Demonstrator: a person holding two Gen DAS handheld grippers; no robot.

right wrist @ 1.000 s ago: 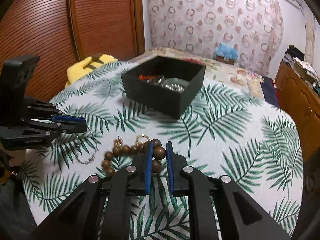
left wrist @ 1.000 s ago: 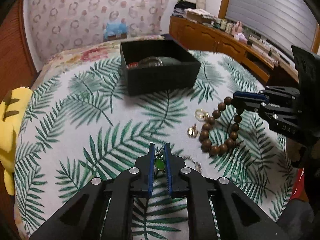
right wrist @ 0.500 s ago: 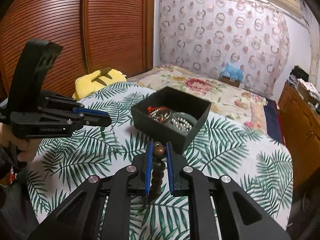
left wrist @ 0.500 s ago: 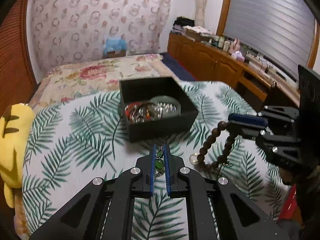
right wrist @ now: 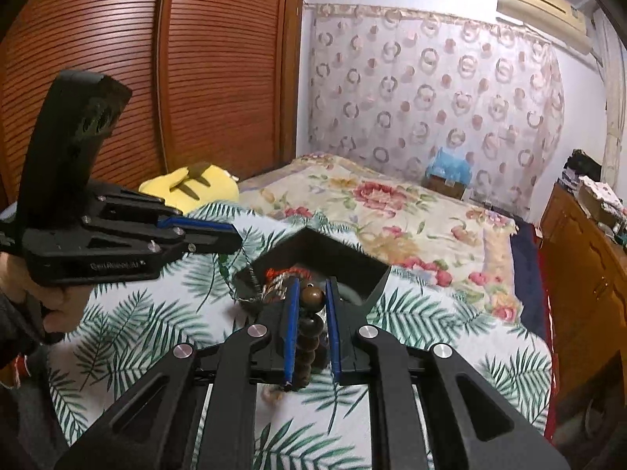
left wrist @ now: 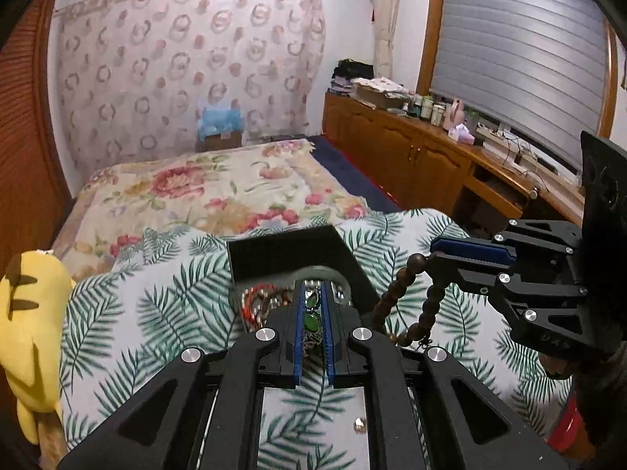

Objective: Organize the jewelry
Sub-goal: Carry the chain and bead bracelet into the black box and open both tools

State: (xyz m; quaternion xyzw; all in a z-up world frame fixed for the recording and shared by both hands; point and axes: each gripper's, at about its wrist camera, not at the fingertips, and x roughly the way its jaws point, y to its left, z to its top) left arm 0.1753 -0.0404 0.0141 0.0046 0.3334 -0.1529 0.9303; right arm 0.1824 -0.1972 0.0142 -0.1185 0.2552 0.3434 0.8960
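The left gripper (left wrist: 313, 309) pinched a green-stone chain (left wrist: 312, 313) above the black box (left wrist: 290, 250) (jewelry already inside); the right gripper (right wrist: 311, 305) clamped the wooden bead bracelet (right wrist: 311, 323), dangling just right.

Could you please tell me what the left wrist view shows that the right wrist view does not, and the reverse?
Only the left wrist view shows the green-stone chain clamped in the left gripper, plus the window blind. Only the right wrist view shows the wooden wardrobe doors, the air conditioner and the chain's links dangling. Both show the black box, the wooden bead bracelet held by the right gripper, and the yellow plush toy.
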